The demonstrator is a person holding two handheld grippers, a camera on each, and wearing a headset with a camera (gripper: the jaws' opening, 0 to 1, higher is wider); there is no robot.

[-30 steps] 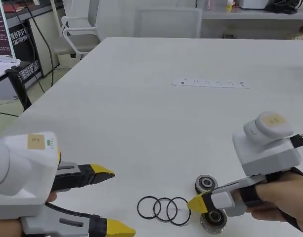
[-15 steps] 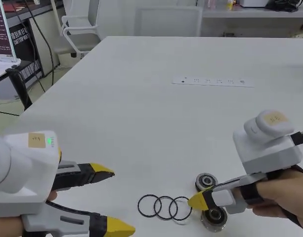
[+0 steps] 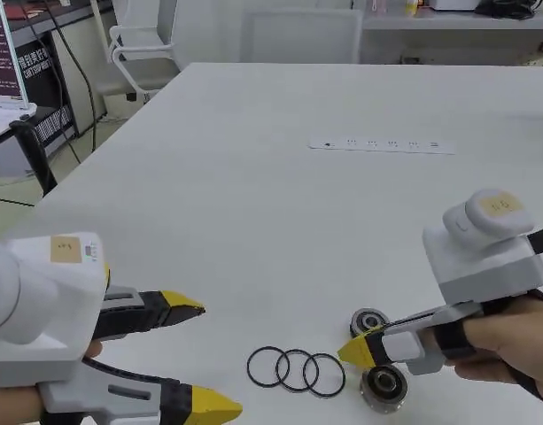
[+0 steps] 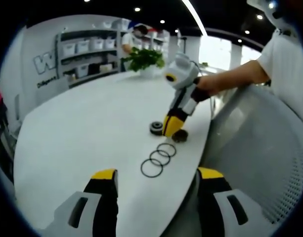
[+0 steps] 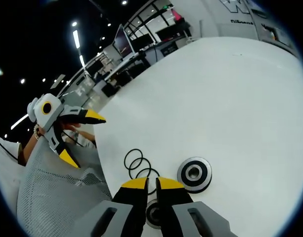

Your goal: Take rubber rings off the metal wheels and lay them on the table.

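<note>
White and wide, the surface (image 3: 280,204) takes most of what I see from the head view, and all the task's things lie near its front edge. My left claw (image 3: 216,359) is the biggest thing over it. It hangs at the near left with its two yellow-tipped jaws spread wide, and it points toward the rubber rings (image 3: 296,370) but is well apart from them. My right claw (image 3: 346,352) comes in from the right. Its jaws are pressed together, and in the right gripper view I see only a thin dark line between the two yellow tips. The tip sits between the far wheel (image 3: 368,320) and the near wheel (image 3: 383,385), just beside the last ring of the row; whether it touches that ring, I cannot tell. A long white socket strip (image 3: 382,146) lies far up the surface, well apart from everything else. The far wheel lies flat, with a shiny metal middle and a dark band around it. The near wheel lies flat too, and in the right gripper view it is partly hidden under the right claw. The rubber rings are three, black and thin. They lie flat on the surface in a row left of the wheels, each one overlapping the next like a chain.
</note>
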